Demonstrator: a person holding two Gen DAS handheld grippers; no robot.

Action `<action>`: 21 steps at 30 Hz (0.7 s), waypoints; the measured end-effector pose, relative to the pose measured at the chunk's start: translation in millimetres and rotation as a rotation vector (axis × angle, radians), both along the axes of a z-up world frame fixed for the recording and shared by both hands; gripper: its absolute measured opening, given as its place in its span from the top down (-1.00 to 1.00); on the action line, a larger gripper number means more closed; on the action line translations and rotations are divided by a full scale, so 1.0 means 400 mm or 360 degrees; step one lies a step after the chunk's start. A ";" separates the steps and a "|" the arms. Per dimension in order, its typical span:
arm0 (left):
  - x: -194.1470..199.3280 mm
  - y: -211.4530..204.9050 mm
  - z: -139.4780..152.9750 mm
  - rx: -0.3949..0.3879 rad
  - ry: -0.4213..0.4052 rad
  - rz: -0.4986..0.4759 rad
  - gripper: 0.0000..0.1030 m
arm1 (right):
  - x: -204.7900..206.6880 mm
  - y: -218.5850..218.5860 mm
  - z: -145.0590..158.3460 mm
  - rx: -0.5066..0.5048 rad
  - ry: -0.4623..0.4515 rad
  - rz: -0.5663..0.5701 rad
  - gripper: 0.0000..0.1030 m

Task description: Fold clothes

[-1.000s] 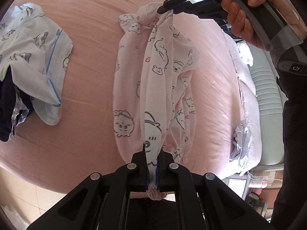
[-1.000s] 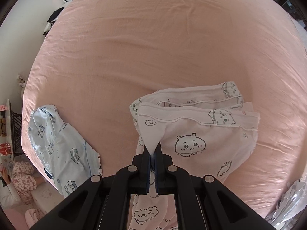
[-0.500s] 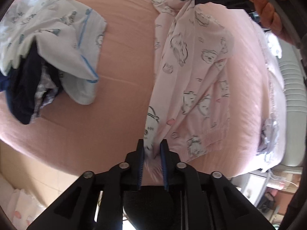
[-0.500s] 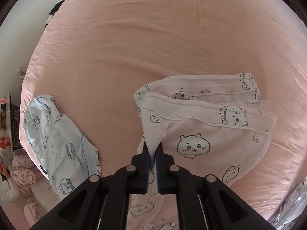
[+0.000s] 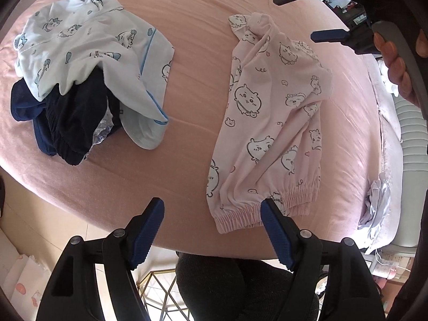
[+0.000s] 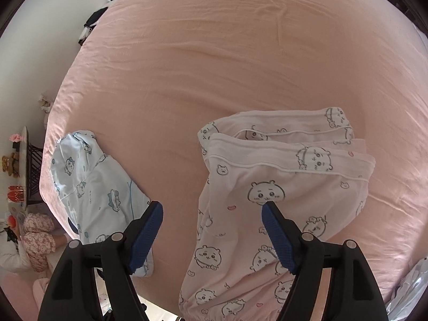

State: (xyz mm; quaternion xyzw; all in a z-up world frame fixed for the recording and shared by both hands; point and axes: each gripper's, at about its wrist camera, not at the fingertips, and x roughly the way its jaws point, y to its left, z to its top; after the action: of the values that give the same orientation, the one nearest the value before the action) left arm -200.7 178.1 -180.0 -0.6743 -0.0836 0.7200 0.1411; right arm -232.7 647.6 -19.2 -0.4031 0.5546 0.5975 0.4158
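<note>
Pink pyjama trousers with a cartoon print lie folded lengthwise on the pink bed, elastic waistband toward the near edge; they also show in the right wrist view. My left gripper is open and empty, just off the waistband at the bed's near edge. My right gripper is open and empty above the trousers' leg end; it also shows at the top right of the left wrist view, held by a hand.
A light blue printed pyjama top lies crumpled over dark navy clothing at the bed's left; the top also shows in the right wrist view. Pillows and a white crumpled item lie at the right. The bed sheet stretches away.
Both grippers let go of the pink trousers and opened wide. The trousers dropped from hanging between the grippers to lying flat on the bed.
</note>
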 end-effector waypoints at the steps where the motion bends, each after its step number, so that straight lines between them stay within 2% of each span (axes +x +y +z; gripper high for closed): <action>1: 0.000 0.004 0.002 -0.0007 0.0000 -0.0004 -0.42 | 0.010 -0.006 0.003 -0.0001 0.0005 -0.0004 -0.48; 6: -0.003 0.037 0.008 -0.0022 -0.0005 -0.0016 -0.42 | 0.070 -0.045 0.018 -0.0002 0.0040 0.0001 -0.48; 12: -0.020 0.066 0.022 -0.0062 0.0019 -0.0014 -0.42 | 0.162 -0.098 0.001 0.0064 -0.0079 0.0104 -0.48; 21: -0.053 0.067 0.048 -0.0129 0.0068 -0.0003 -0.42 | 0.254 -0.179 -0.031 0.0122 -0.0052 0.0146 -0.48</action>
State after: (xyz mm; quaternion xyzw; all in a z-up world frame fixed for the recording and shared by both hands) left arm -222.0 204.8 -160.8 -0.6640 -0.0507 0.7369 0.1161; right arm -131.2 576.0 -31.5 -0.4216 0.5055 0.6300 0.4121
